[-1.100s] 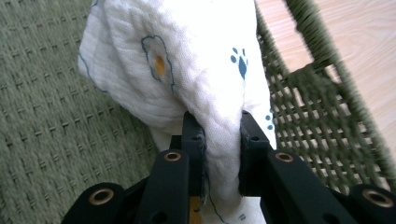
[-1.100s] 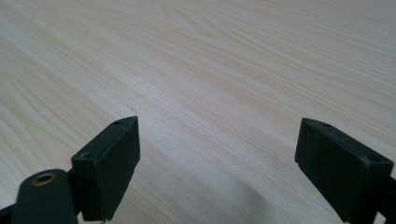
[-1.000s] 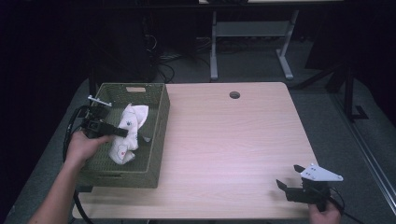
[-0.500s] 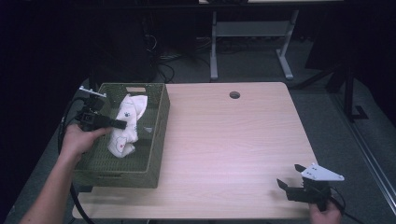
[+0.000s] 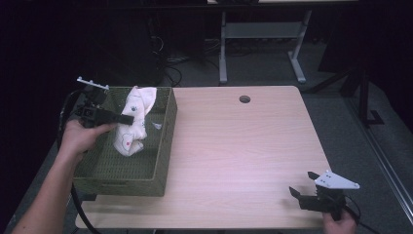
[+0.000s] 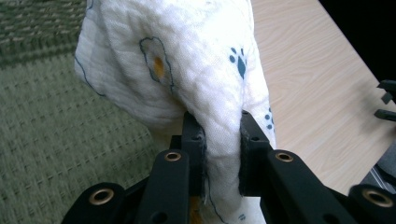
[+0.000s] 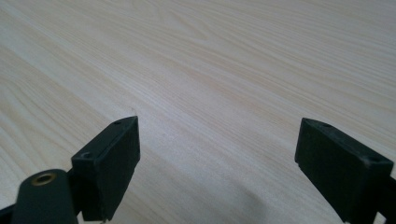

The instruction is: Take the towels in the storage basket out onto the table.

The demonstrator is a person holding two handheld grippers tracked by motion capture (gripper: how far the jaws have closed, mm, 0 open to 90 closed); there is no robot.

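A white cloth (image 5: 132,119) printed with paw marks and small flowers hangs above the green woven basket (image 5: 160,161) at the table's left side. My left gripper (image 5: 125,118) is shut on it, and the left gripper view has the cloth (image 6: 187,70) pinched between the two black jaws, with my left gripper (image 6: 218,140) holding a fold. The cloth's lower end still rests inside the basket. Near the table's front right corner my right gripper (image 5: 295,193) stands open over bare wood, and my right gripper (image 7: 217,163) has nothing between its jaws.
The light wooden table (image 5: 243,156) has a round cable hole (image 5: 244,99) at the back. A desk frame (image 5: 258,34) and cables stand on the dark floor behind. The basket's mesh wall (image 6: 56,130) lies close under the left gripper.
The left gripper has lifted the cloth up and toward the basket's back, stretching it taller. The right gripper has stayed in place.
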